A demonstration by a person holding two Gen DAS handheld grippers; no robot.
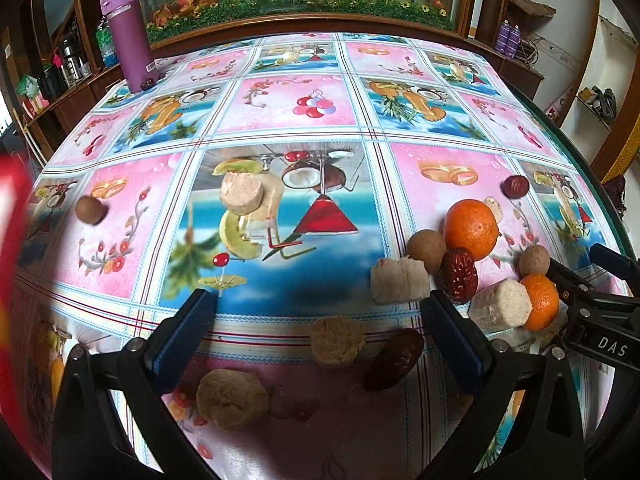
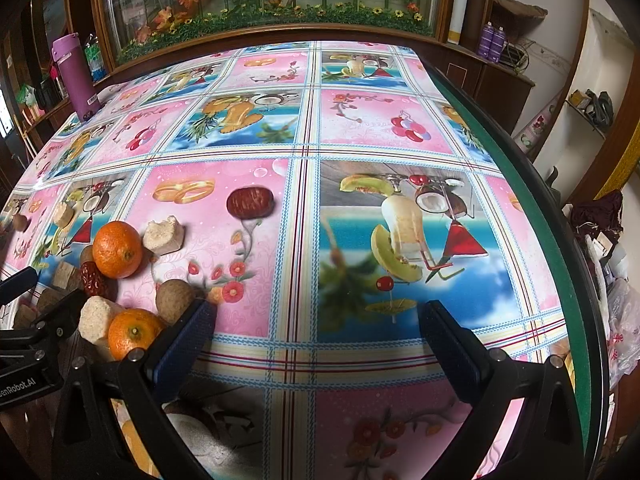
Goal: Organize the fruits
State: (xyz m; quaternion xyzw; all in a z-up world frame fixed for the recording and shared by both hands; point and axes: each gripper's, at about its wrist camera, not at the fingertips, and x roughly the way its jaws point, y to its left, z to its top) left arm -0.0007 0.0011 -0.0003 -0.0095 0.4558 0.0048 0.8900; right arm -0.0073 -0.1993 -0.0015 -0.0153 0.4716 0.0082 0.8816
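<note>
Open cloth to the right, crowded fruit to the left

Ahead of the right gripper (image 2: 316, 312) the tablecloth (image 2: 304, 128) lies bare except for one red date (image 2: 250, 202); its left finger sits just beside a longan (image 2: 175, 301) and orange (image 2: 132, 332). The left gripper (image 1: 320, 300) has clear cloth between its spread jaws, with a biscuit (image 1: 337, 340) and dark date (image 1: 394, 359) below.

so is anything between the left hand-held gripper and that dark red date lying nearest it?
Nothing visible. The left hand-held gripper is open, and the date lies between its fingers near the right one. A tan cake piece sits right beside it, apparently touching.
</note>
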